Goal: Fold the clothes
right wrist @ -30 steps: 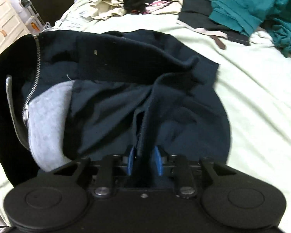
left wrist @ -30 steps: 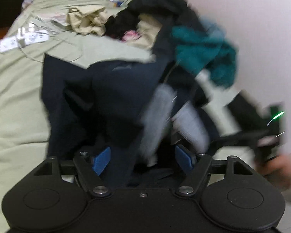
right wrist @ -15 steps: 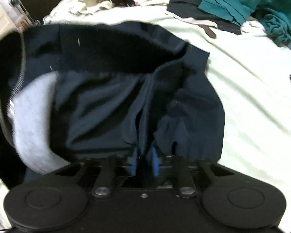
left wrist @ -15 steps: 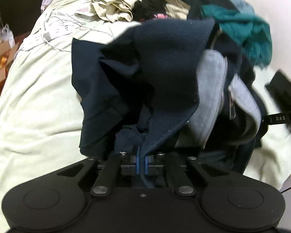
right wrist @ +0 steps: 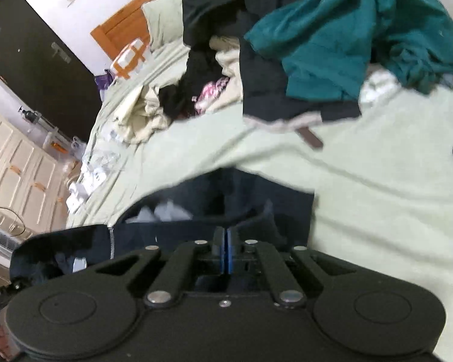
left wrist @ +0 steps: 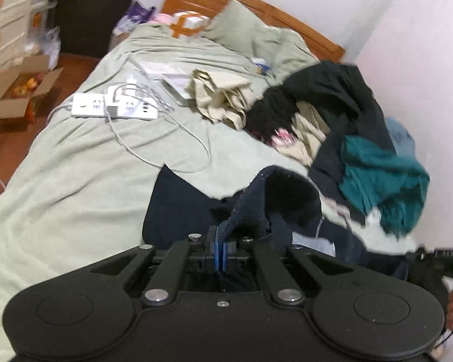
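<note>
A dark navy zip jacket with grey lining (left wrist: 181, 208) lies at the near end of the pale green bed. My left gripper (left wrist: 220, 242) is shut on a fold of its navy fabric, which rises just ahead of the blue pads. My right gripper (right wrist: 226, 241) is shut on the jacket's edge (right wrist: 256, 202); the zipper (right wrist: 111, 238) shows to its left. The right gripper's black body (left wrist: 438, 259) shows at the right edge of the left wrist view.
A pile of clothes, with a teal garment (left wrist: 383, 178) and beige items (left wrist: 223, 96), lies at the far right of the bed. White power strips with cables (left wrist: 114, 107) lie on the sheet (left wrist: 60, 187). A wooden headboard (left wrist: 256, 9) and white wall stand behind.
Both grippers have pulled back and tipped upward with the jacket. The jacket now sits low and near the grippers, and more of the bed and far pile shows. The left gripper closed a second ago.
</note>
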{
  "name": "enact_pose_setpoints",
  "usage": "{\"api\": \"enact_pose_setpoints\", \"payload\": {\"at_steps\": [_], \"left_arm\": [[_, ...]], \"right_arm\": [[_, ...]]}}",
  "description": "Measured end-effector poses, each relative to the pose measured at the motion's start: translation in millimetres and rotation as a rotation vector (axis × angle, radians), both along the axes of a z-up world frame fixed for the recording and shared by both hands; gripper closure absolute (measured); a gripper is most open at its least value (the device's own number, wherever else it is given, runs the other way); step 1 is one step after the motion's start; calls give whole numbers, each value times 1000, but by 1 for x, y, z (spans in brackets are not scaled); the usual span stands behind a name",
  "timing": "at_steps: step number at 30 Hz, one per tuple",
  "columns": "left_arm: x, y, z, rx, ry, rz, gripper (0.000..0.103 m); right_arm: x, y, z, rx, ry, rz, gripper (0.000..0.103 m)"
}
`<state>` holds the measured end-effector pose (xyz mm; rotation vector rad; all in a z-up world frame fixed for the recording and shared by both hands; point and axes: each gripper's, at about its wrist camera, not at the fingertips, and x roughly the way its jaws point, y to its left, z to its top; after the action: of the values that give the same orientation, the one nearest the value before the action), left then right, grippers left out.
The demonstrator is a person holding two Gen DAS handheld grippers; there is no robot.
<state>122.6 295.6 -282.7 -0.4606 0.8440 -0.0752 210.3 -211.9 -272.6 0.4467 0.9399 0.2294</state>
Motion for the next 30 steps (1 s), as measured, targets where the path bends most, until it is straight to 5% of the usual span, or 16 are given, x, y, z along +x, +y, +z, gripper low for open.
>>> {"api": "enact_pose_setpoints", "payload": {"at_steps": [3,8,12,15,16,21,23,26,30], "left_arm": [[19,11,-1,-89,3,81,102],[53,9,-7,-49,29,140,103],[63,-6,-13,-20,44,94,103],[62,-12,-15,-4,44,77,103],[61,-12,-15,-1,46,72,103],[61,-11,-14,18,73,69,102],[59,-13,-11,38,77,70,102],[54,-19,-7,63,82,78,102],[46,-26,-6,92,71,83,102]], "right_arm": [[22,-7,4,3,-38,-15,103],[61,-31,7,42,-68,-76,103],[51,7,-4,-77,-60,230,101],[28,33,-12,-199,-74,474,74],[19,39,-12,-234,-92,543,55],[-18,61,-1,-431,-141,909,37],[-10,63,-2,-434,-11,834,33],[15,46,-14,-121,230,536,32],[18,54,-30,-99,287,296,20]]}}
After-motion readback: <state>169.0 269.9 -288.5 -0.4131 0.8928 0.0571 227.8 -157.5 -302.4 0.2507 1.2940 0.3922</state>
